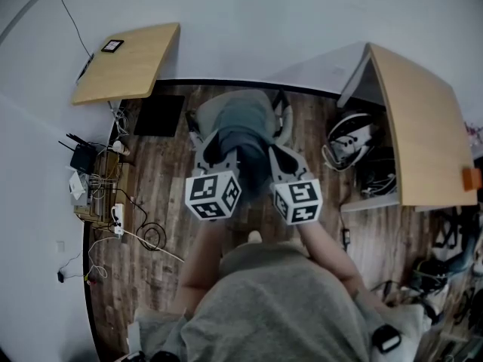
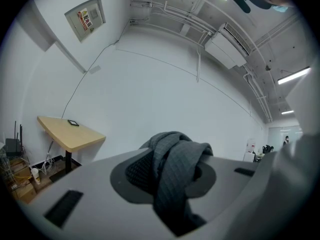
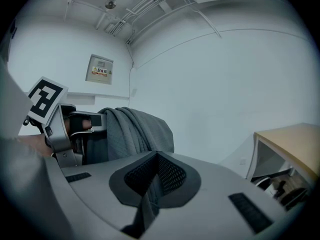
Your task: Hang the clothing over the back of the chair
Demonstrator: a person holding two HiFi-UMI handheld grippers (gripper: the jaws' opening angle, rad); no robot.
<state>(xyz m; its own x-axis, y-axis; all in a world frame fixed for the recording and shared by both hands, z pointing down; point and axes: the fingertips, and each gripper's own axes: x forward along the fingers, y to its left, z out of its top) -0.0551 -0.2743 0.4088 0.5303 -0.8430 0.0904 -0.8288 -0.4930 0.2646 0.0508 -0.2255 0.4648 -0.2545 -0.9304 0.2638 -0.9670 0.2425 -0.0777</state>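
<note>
The grey clothing [image 1: 243,130] hangs bunched between my two grippers, above the wooden floor. My left gripper [image 1: 210,152] is shut on a thick, twisted wad of the fabric [image 2: 172,166], which fills the gap between its jaws. My right gripper [image 1: 281,161] is shut on a thin fold of the same cloth [image 3: 148,196]. In the right gripper view the clothing [image 3: 132,129] drapes over the left gripper [image 3: 67,131]. Pale parts of the chair [image 1: 282,115] show behind the clothing; most of the chair is hidden.
A small wooden desk [image 1: 130,60] stands at the back left, with cables and a power strip [image 1: 116,216] on the floor beside it. A larger wooden desk [image 1: 423,130] is at the right with gear [image 1: 351,138] under it. A white wall lies ahead.
</note>
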